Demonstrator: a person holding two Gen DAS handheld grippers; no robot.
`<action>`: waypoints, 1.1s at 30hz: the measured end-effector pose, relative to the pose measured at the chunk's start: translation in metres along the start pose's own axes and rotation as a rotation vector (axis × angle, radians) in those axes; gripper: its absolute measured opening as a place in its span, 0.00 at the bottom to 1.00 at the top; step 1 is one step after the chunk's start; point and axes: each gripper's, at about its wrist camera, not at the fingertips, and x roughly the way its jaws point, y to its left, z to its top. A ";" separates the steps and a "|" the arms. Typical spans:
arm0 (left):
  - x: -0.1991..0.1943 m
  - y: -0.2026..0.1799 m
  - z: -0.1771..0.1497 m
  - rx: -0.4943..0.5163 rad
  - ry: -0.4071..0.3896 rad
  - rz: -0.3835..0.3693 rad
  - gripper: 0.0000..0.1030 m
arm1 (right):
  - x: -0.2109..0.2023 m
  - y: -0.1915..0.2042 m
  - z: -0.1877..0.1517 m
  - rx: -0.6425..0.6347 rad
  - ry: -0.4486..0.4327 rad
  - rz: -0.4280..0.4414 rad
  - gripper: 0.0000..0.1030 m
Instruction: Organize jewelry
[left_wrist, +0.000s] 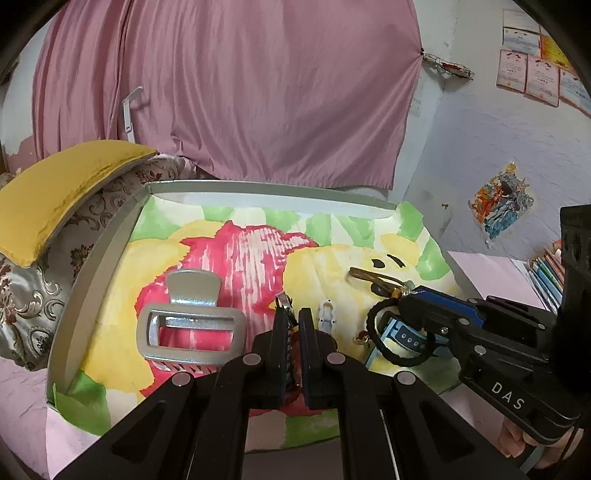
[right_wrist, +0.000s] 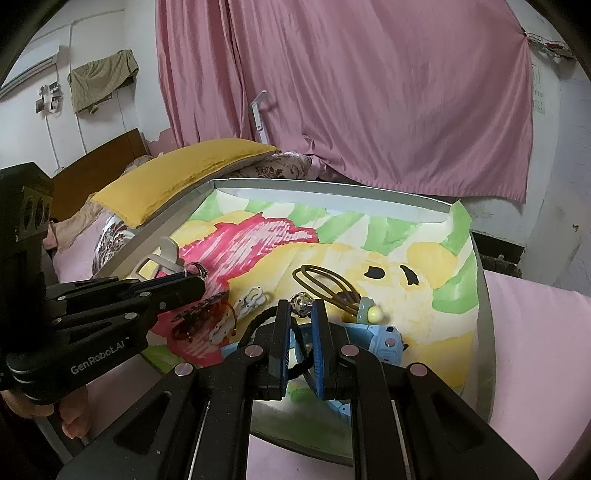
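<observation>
left gripper (left_wrist: 293, 317) pressed together over red clip (right_wrist: 201, 321) | right gripper (right_wrist: 301, 314) pressed together beside black band (left_wrist: 399, 332) | fingers should be spread before anything is picked up

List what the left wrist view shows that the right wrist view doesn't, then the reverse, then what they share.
Only the left wrist view: papers on the wall, books at the right edge, and the silver hair claw in full.

Only the right wrist view: a wooden headboard, an olive cloth hanging on the wall, and a blue toy watch face.

Both: the pink curtain, yellow cushion, the painted tray, brown hair ties, a black hair tie, a small white clip, and both grippers, shut.
</observation>
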 end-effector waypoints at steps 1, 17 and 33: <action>0.001 0.001 0.000 -0.002 0.004 0.000 0.06 | 0.000 0.000 0.000 0.000 0.001 0.000 0.09; 0.009 0.004 -0.001 -0.027 0.055 0.002 0.06 | 0.002 -0.004 -0.003 0.030 -0.006 -0.001 0.10; 0.000 0.009 -0.001 -0.045 -0.004 -0.006 0.23 | -0.008 -0.007 -0.004 0.040 -0.060 -0.001 0.10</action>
